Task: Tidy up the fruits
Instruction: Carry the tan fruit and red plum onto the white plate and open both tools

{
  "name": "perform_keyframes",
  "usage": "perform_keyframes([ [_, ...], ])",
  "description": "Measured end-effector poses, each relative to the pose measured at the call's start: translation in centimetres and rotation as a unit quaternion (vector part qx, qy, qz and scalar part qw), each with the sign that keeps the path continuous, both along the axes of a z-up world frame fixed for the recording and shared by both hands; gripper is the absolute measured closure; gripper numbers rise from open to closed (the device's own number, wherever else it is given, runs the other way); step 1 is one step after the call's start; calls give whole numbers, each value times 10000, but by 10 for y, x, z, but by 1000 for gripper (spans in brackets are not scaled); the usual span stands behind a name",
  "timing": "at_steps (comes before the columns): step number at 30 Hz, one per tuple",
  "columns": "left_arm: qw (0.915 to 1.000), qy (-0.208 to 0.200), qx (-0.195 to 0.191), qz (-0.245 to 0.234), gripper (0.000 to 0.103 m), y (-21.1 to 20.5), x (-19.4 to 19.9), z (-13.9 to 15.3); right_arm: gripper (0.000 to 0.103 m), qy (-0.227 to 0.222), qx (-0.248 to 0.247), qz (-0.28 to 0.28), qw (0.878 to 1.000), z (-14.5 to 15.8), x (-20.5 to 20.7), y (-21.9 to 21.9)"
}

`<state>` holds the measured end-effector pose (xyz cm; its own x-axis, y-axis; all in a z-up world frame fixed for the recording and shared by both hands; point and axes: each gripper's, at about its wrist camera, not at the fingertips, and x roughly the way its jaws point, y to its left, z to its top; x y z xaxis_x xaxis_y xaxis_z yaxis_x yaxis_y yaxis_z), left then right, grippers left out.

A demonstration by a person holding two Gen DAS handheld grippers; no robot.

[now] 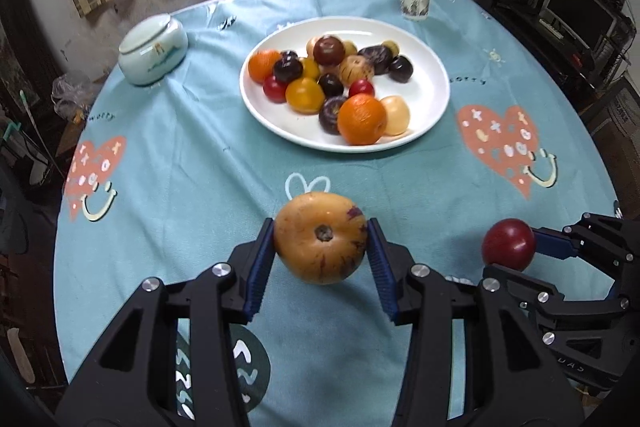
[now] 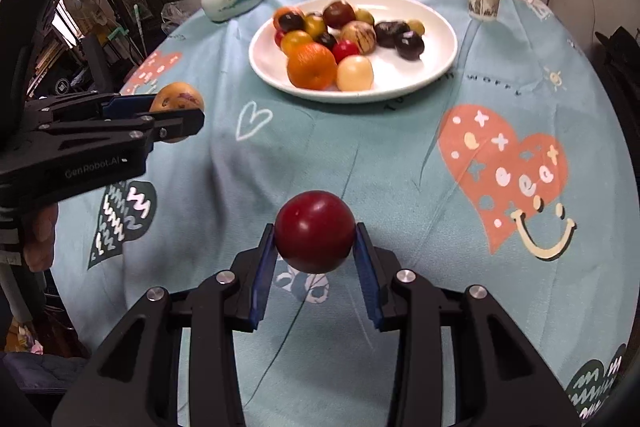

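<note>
Left wrist view: the left gripper clamps a tan streaked fruit above the blue tablecloth; far beyond sits a white plate heaped with fruit.

Right wrist view: the right gripper pinches a red fruit, perhaps a plum, near the same plate.

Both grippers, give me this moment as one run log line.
left gripper: shut on yellow-orange fruit, off the cloth | right gripper: shut on red fruit, off the cloth | white plate: heaped with fruit
</note>
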<state>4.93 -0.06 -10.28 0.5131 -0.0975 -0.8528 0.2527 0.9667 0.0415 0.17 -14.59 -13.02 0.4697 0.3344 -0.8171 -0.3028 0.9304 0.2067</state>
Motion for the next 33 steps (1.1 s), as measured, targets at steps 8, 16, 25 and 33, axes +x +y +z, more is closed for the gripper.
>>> perform_keyframes([
  [8,9983,-577,-85,12,57,-4,-25,50,64,-925,208,32,9955,70,-22,0],
  [16,9952,-966,-146,37,57,-3,-35,85,64,-1439,339,123,9889,110,-32,1],
  [25,9949,-997,-134,13,57,-4,-36,89,64,-1433,339,194,9889,109,-34,3],
  [33,9956,-929,-73,-11,57,-8,-25,88,64,-1373,384,183,9896,106,-25,1],
])
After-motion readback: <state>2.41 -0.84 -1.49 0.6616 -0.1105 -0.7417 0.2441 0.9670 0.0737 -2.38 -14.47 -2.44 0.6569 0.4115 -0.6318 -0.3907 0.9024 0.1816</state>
